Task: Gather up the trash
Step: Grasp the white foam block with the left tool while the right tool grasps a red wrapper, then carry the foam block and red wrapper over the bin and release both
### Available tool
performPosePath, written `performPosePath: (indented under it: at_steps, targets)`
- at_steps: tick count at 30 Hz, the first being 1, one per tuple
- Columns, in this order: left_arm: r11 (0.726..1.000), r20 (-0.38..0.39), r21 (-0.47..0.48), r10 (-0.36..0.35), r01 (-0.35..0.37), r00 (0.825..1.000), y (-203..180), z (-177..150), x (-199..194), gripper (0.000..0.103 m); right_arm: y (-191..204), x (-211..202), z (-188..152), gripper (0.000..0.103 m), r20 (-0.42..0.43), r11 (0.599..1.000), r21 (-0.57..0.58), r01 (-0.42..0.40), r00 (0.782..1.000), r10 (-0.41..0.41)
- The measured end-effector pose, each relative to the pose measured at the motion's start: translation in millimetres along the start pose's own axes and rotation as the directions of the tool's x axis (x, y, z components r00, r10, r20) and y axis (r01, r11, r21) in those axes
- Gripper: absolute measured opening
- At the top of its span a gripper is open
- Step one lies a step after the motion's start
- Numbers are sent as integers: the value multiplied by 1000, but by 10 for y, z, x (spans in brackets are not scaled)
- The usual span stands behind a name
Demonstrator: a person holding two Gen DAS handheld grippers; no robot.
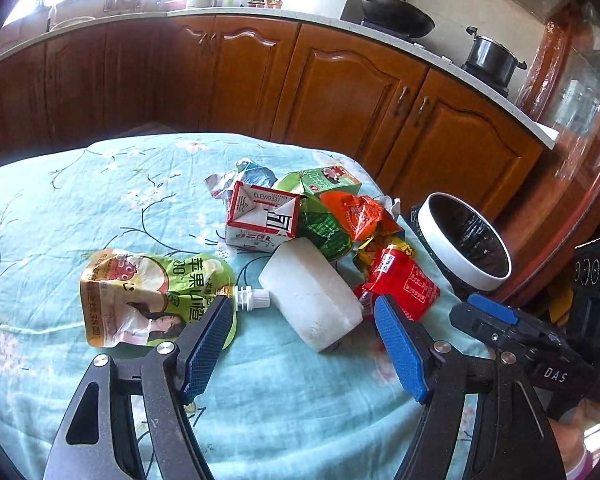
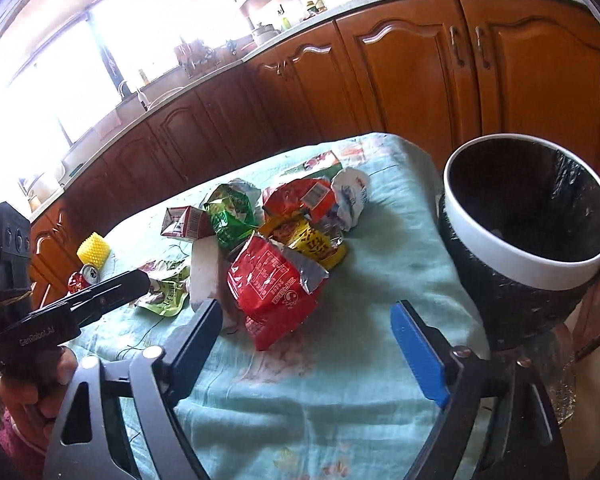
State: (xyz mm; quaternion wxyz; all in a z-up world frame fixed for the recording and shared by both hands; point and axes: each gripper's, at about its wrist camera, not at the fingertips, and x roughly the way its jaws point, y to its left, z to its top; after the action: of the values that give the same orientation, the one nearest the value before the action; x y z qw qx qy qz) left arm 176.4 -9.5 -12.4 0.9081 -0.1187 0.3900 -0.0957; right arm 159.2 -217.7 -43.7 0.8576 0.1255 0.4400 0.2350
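Both hand-held grippers released, nothing gripped: left hand-held gripper point(image 1: 302, 338) straddles the white block point(image 1: 310, 294), right hand-held gripper point(image 2: 306, 334) sits just short of the red wrapper point(image 2: 274, 284). Trash still piled on the bench point(image 2: 300, 400); bin point(image 2: 530, 216) stands beside its right edge. Risks, as I judge them: crinkly foil slips from the pads, neighbouring wrappers drag along and spill, grippers close together may collide.

Bright daylight, window point(image 2: 40, 80) blown out; fisheye bending, dark corners.
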Motion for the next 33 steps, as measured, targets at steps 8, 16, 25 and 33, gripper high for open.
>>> performPosePath:
  at_steps: [8,16,25,33]
  targets:
    - [999,-78,-38,-27,24,997,39,285,418,72,-138,353,36,46,-55,992,89,-94,994,99]
    - [997,-99,10,-75,76,992,-53,246,572,31,-126,248,33,9,-48,993,62,-101,993,104]
    - [994,-61,66,-84,88,995,-117,190,381,17,-157,-111,12,5,10,993,67,-101,995,101]
    - [980,-41,123,-154,158,987,-379,142,131,16,-294,-417,28,5,67,995,81,-64,996,58]
